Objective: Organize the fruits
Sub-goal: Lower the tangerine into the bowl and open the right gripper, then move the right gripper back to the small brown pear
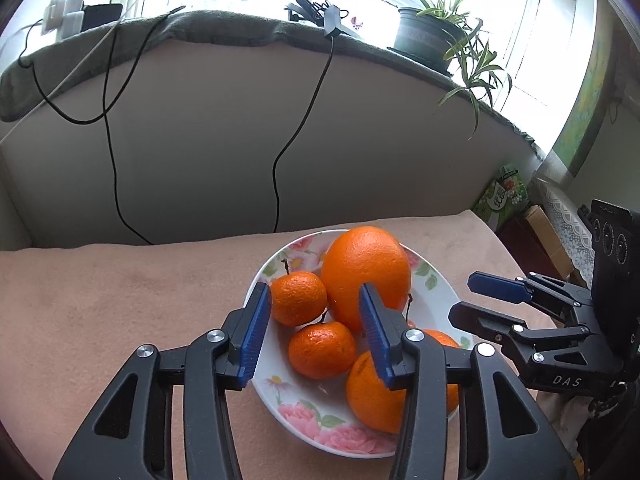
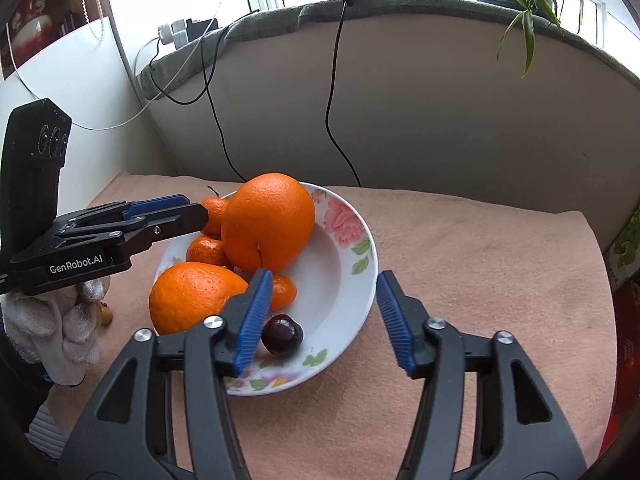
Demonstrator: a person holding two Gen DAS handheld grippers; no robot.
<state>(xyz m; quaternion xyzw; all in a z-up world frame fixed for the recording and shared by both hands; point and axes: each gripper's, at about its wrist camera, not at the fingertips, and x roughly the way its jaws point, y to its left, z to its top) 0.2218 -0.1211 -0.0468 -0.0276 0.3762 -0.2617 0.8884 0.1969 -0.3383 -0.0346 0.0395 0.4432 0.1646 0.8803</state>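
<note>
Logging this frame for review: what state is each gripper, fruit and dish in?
Left gripper: open, over the bowl, holding nothing.
Right gripper: open, empty, straddling the bowl's near rim.
Floral bowl: upright on the pink cloth, holding fruit.
Large orange: in the bowl, resting on the other fruit.
Cherry: loose in the bowl, beside the right gripper's left pad.

White capital letters "DAS" stood on the black plastic body of the right gripper [image 1: 486, 300], along its lower edge — seen from the left wrist camera. In the right wrist view, white lettering read "GenRobot.AI" on the side of the black plastic body of the left gripper [image 2: 192, 210]. A green printed carton [image 1: 502, 196] at the far right edge of the left wrist view carried white characters and a red mark — too small and skewed to read. No other writing could be made out.
</note>
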